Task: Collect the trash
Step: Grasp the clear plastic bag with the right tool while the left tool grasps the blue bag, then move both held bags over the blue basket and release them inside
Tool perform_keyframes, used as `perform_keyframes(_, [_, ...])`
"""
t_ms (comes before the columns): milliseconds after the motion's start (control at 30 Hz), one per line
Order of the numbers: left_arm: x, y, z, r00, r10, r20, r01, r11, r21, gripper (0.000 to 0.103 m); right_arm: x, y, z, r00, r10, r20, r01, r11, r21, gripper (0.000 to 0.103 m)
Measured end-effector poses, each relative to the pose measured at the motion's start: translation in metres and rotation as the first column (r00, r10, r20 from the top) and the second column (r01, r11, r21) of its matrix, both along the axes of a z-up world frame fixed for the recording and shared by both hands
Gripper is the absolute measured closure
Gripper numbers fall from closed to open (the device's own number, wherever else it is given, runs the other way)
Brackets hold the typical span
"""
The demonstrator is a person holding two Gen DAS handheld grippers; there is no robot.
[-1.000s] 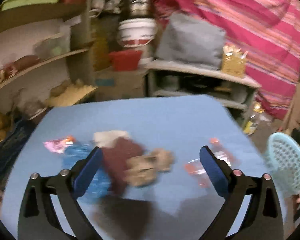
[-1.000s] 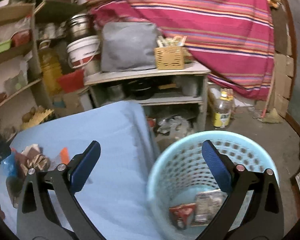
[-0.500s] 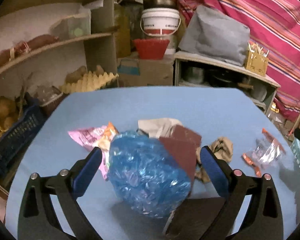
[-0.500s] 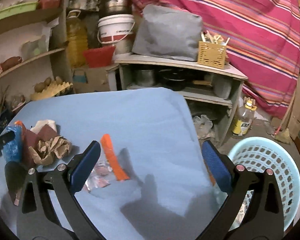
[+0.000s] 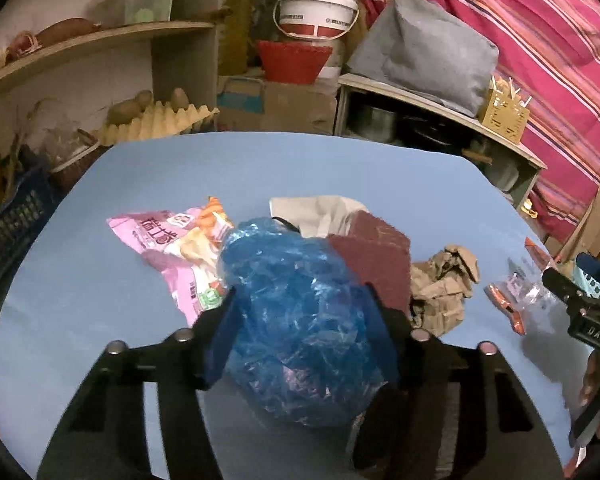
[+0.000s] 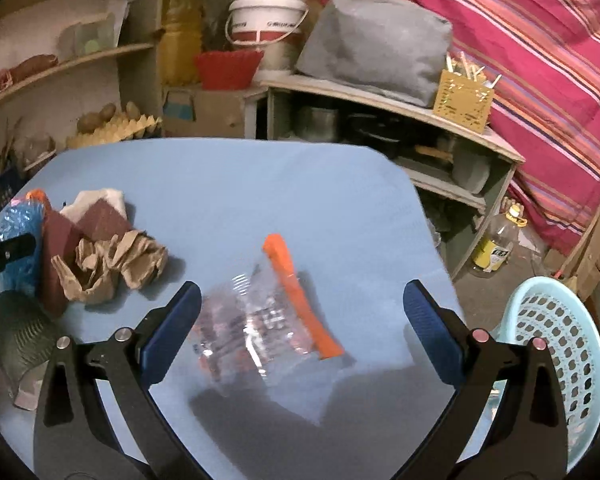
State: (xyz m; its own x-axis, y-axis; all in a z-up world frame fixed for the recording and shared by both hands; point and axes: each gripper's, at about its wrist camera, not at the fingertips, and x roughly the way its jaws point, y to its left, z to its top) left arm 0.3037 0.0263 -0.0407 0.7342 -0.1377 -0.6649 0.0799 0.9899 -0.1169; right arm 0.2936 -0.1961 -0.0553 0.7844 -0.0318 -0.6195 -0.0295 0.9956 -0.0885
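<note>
My left gripper (image 5: 304, 328) is closing on the blue plastic bag (image 5: 296, 320) near the table's (image 6: 260, 184) near edge — pads touching it; my right gripper (image 6: 300, 320) hangs released over the clear wrapper (image 6: 260, 320).

Blue-covered table (image 6: 240, 184) with blue plastic bag (image 5: 300, 320), pink wrapper (image 5: 172, 248), maroon card (image 5: 376, 256), crumpled brown paper (image 6: 112, 264), clear orange-edged packet (image 6: 268, 312).

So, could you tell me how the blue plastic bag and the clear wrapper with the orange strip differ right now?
The blue plastic bag is a bulging, crumpled ball; the clear wrapper lies flat. The bag is opaque blue; the wrapper is see-through with an orange edge. The left gripper is closing around the bag, while the right gripper stands wide open over the wrapper, not touching it. Both are plastic trash on the blue table.
</note>
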Motion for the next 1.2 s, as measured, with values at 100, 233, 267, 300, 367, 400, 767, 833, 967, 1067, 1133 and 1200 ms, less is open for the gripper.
perform_keyframes(100, [-0.001,0.004,0.001,1.000,-0.003,-0.002,0.003,1.000,-0.017,0.061,0.005,0.004,-0.007,0.999,0.018,-0.037,-0.017,1.000,0.018,0.022])
perform_keyframes(233, [-0.003,0.006,0.003,1.000,0.011,0.011,-0.011,1.000,0.007,0.066,0.007,0.005,-0.010,0.997,0.046,-0.065,-0.043,0.997,0.058,0.064])
perform_keyframes(267, [-0.004,0.006,0.005,1.000,0.011,0.021,-0.011,1.000,0.018,0.067,0.008,0.005,-0.011,0.996,0.054,-0.072,-0.049,0.997,0.063,0.069])
perform_keyframes(300, [-0.004,0.006,0.007,1.000,0.013,0.028,-0.014,1.000,0.024,0.068,0.008,0.004,-0.012,0.996,0.056,-0.073,-0.052,0.997,0.063,0.071])
perform_keyframes(367, [-0.006,0.007,0.010,0.999,0.021,0.044,-0.022,0.999,0.032,0.069,0.007,0.001,-0.010,0.996,0.056,-0.069,-0.051,0.996,0.070,0.082])
perform_keyframes(400, [-0.007,0.007,0.011,0.998,0.024,0.049,-0.026,0.999,0.036,0.070,0.006,0.000,-0.009,0.996,0.061,-0.065,-0.055,0.995,0.083,0.083])
perform_keyframes(767, [-0.019,0.012,0.043,0.990,0.042,0.133,-0.042,0.999,-0.001,0.072,-0.013,-0.019,0.020,0.998,0.046,0.039,-0.049,0.995,0.088,0.088])
perform_keyframes(833, [-0.024,0.009,0.051,0.987,0.042,0.157,-0.044,0.999,0.005,0.072,-0.020,-0.023,0.029,0.997,0.040,0.066,-0.046,0.996,0.079,0.088])
perform_keyframes(967, [-0.031,-0.005,0.065,0.982,0.032,0.187,-0.033,0.999,0.007,0.072,-0.034,-0.041,0.048,0.993,0.019,0.118,-0.029,0.996,0.080,0.088])
perform_keyframes(1067, [-0.037,-0.026,0.075,0.978,0.010,0.206,-0.015,1.000,0.024,0.072,-0.043,-0.060,0.058,0.989,-0.011,0.145,-0.002,0.996,0.087,0.088])
perform_keyframes(1133, [-0.041,-0.046,0.082,0.975,-0.015,0.222,0.007,0.999,0.035,0.072,-0.050,-0.074,0.062,0.987,-0.030,0.155,0.015,0.995,0.097,0.088])
perform_keyframes(1200, [-0.044,-0.064,0.088,0.972,-0.035,0.232,0.031,0.999,0.023,0.072,-0.058,-0.092,0.064,0.985,-0.053,0.163,0.036,0.993,0.108,0.088])
